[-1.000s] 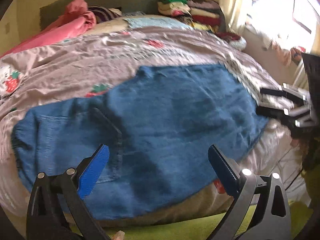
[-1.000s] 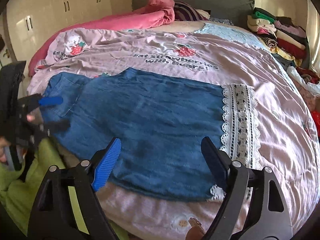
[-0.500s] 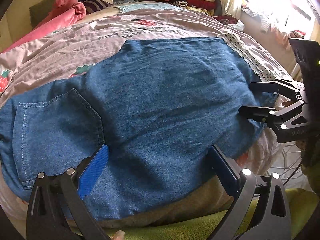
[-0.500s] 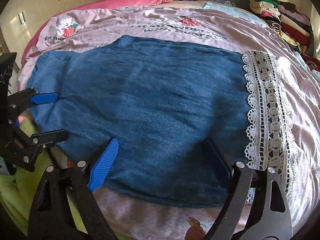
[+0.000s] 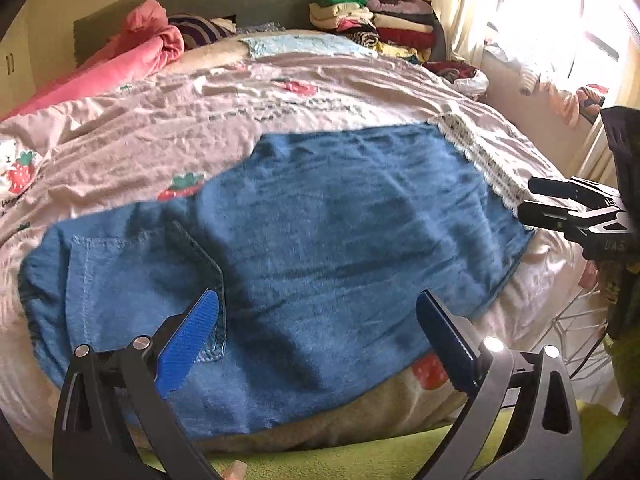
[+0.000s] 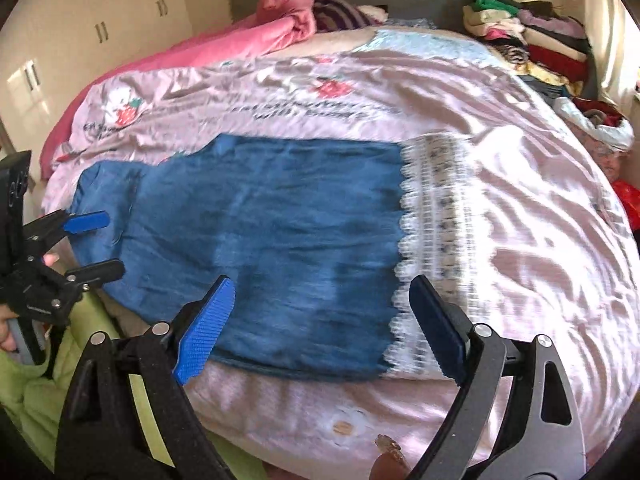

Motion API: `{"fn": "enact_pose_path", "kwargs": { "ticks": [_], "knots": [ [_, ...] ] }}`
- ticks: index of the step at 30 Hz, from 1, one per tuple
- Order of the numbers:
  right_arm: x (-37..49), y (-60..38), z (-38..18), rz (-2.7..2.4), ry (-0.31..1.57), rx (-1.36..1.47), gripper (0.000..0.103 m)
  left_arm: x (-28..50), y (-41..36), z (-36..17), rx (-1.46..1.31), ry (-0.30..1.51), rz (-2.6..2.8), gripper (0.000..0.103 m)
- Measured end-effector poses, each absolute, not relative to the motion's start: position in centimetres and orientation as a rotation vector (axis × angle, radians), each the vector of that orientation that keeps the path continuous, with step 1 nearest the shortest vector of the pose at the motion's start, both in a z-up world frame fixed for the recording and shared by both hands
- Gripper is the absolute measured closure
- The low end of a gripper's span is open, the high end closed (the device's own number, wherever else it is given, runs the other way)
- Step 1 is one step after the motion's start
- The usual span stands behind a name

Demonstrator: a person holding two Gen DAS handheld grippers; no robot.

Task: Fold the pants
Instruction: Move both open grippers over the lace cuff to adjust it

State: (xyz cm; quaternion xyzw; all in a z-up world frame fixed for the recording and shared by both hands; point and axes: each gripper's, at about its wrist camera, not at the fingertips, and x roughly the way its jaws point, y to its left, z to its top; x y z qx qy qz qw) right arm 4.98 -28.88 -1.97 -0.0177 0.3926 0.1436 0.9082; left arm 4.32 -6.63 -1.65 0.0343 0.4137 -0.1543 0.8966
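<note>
Pants [image 5: 320, 232] lie flat across the bed [image 5: 320, 92], legs stacked, lace hem at one end. Left gripper [image 5: 316, 336] gapes empty over the waist; right gripper [image 6: 320, 320] is opening, nothing between its jaws. Crosswise folds look left to do.

Both claws pull back from the blue denim pants with white lace hem [image 5: 340, 232] after dipping close half a second ago; more of the pink strawberry-print bed cover [image 5: 160, 128] shows again in both views. Right claw [image 6: 320, 332] opens wider, nothing between its pads, now hanging over the near lace corner. Left claw [image 5: 316, 340] hangs wide over the pocket end. Pants shifted little, if any.
</note>
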Motion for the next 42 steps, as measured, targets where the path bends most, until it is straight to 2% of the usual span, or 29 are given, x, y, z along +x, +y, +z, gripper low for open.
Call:
{"fn": "enact_pose_path", "kwargs": {
  "ticks": [9, 20, 42],
  "knots": [
    [3.9, -33.0, -0.3, 0.21, 0.761, 0.013, 0.017, 5.3, -8.2, 1.3, 0.086, 0.804, -0.329, 0.005],
    [3.2, -35.6, -1.2, 0.201, 0.771, 0.062, 0.016, 9.3, -11.6, 3.3, 0.131, 0.817, -0.401, 0.005],
    [5.4, -35.7, -5.9, 0.263, 0.863, 0.154, 0.016, 19.3, -21.3, 0.7, 0.264, 0.893, -0.57, 0.005]
  ]
}}
